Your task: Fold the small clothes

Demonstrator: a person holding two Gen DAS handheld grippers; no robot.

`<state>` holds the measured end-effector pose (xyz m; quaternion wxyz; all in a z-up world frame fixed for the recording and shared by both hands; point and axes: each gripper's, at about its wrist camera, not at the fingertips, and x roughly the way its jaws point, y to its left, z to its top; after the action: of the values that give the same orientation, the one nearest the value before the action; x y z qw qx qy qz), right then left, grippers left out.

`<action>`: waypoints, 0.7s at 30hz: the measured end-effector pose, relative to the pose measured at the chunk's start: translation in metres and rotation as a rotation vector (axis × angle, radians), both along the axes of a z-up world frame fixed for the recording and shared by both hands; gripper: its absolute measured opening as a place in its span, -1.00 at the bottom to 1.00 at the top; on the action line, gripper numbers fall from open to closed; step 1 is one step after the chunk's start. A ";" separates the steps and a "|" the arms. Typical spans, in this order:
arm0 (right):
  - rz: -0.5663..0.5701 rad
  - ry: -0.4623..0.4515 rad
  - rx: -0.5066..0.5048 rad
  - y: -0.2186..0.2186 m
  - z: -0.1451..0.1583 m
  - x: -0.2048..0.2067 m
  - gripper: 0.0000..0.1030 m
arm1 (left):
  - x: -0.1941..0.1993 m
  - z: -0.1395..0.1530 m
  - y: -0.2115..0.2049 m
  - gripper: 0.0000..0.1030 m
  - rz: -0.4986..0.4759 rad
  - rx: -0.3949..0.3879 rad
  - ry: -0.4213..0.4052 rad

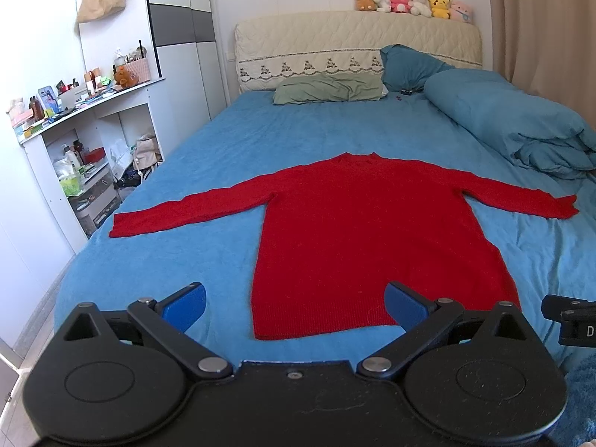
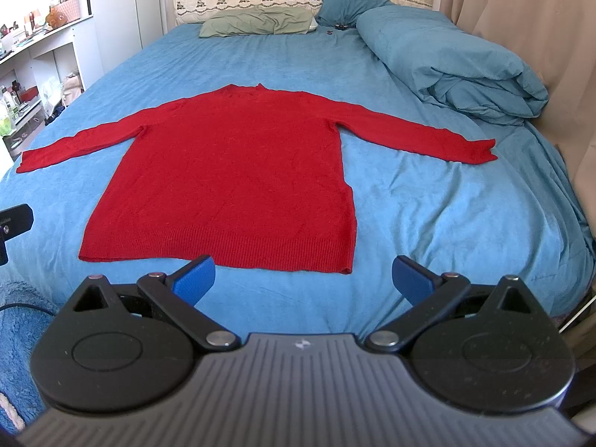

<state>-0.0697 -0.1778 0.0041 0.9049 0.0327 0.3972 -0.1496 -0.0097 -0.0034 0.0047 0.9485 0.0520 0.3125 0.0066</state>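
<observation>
A red sweater (image 1: 357,231) lies flat on the blue bed (image 1: 231,138), sleeves spread to both sides, hem toward the cameras, collar toward the green pillow (image 1: 327,89). The left gripper (image 1: 294,303) and right gripper (image 2: 303,277) hang near the hem, jaws wide apart and empty, neither touching the sweater

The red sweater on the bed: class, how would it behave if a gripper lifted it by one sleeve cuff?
The red sweater looks like soft knit lying flat, so it would probably droop limply. Its spread sleeves would likely trail and drag across the blue sheet.
</observation>
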 end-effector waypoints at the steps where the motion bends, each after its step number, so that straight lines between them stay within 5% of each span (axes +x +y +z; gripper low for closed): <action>1: 0.001 0.000 0.000 0.000 0.000 0.000 1.00 | 0.000 0.000 0.000 1.00 0.001 0.000 -0.001; 21: -0.001 -0.002 0.001 0.002 0.000 0.001 1.00 | -0.001 0.001 0.001 1.00 0.005 -0.009 -0.004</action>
<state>-0.0689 -0.1760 0.0044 0.9051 0.0333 0.3966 -0.1497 -0.0106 -0.0020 0.0052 0.9492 0.0470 0.3109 0.0080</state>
